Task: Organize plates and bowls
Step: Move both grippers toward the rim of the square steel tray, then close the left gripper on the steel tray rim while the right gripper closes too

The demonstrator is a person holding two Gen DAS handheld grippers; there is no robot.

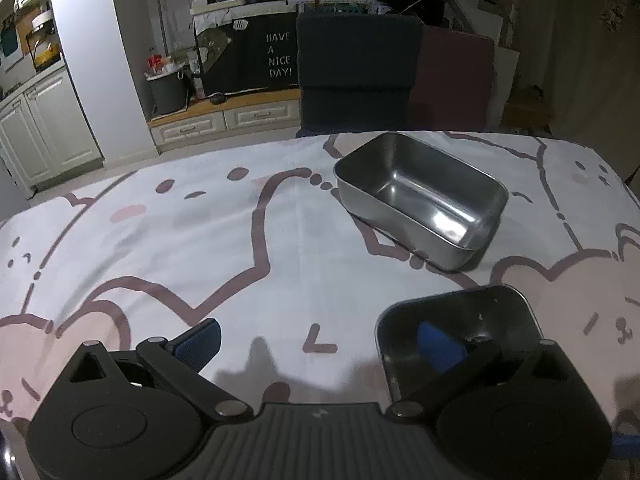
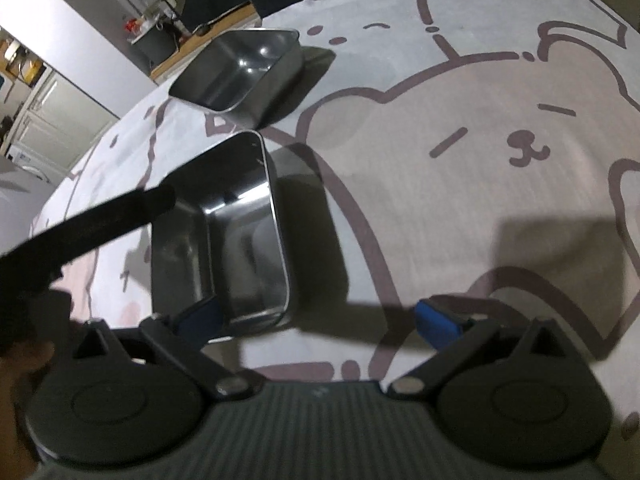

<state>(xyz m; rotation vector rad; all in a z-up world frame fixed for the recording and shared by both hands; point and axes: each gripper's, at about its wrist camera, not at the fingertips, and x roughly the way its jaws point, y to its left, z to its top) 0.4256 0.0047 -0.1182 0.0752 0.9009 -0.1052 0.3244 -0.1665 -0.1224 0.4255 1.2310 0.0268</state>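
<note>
Two rectangular steel bowls stand on the cartoon-print tablecloth. The far bowl [image 1: 420, 200] stands near the table's far edge; it also shows in the right wrist view [image 2: 240, 76]. The near bowl [image 1: 460, 332] sits under my left gripper [image 1: 320, 344], whose right finger [image 1: 438, 346] reaches inside it while the left finger [image 1: 198, 344] is over cloth; the jaws stand wide open. My right gripper [image 2: 320, 324] is open, with its left finger [image 2: 200, 320] inside the near bowl [image 2: 224, 232] and its right finger [image 2: 438, 324] outside over cloth.
The tablecloth [image 1: 200, 240] covers the whole table. A dark blue chair [image 1: 356, 76] stands behind the far edge. Cabinets and a bin [image 1: 168, 92] stand beyond on the left. The left gripper's arm [image 2: 88, 228] crosses the right wrist view.
</note>
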